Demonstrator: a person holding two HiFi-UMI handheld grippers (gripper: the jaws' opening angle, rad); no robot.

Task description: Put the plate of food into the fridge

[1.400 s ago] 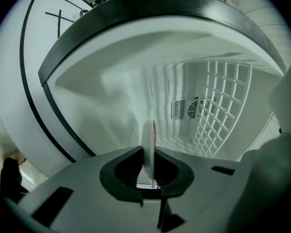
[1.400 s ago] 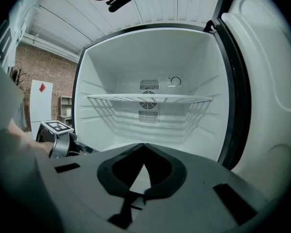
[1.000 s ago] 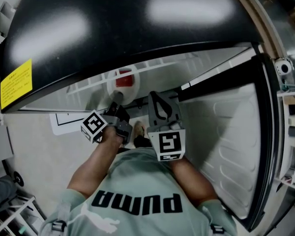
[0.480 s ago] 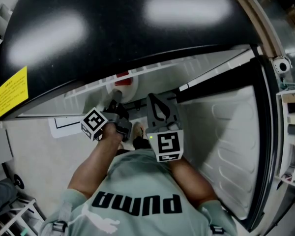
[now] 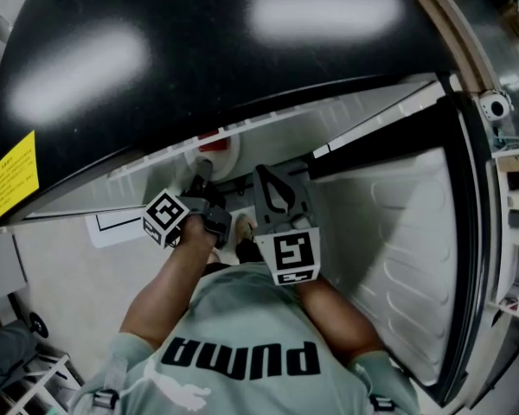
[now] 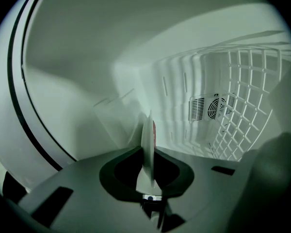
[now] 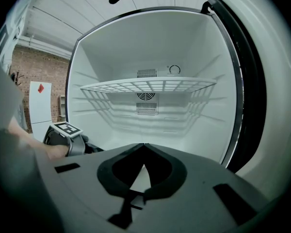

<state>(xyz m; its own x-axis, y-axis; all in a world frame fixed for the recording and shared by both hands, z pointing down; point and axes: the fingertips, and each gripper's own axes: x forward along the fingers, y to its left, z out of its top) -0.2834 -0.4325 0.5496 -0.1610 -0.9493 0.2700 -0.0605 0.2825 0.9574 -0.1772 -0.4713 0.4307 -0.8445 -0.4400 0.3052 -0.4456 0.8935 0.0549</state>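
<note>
Clamping the near rim of the plate (image 6: 147, 130), my left gripper (image 6: 147, 148) has both jaws pressed on the white edge. In the left gripper view the plate stands edge-on between them. A strip of red food (image 6: 154, 129) shows on 1 face of the plate. My right gripper (image 7: 144, 145) sits just beside the left one in the head view. Its 2 jaws meet at the tips with nothing between them. In the right gripper view the left gripper appears low at the left, below the level of the wire shelf (image 7: 148, 85). The plate is past the opening of the fridge (image 7: 106, 52), inside the white cavity, in the space under that 1 shelf. Whether it rests on the cavity floor cannot be determined from any view. Further in, a fan vent (image 7: 146, 101) is set in the rear wall behind the shelf. The door (image 5: 406, 258) stands open at my right, its ribbed white liner facing the cavity.
</note>
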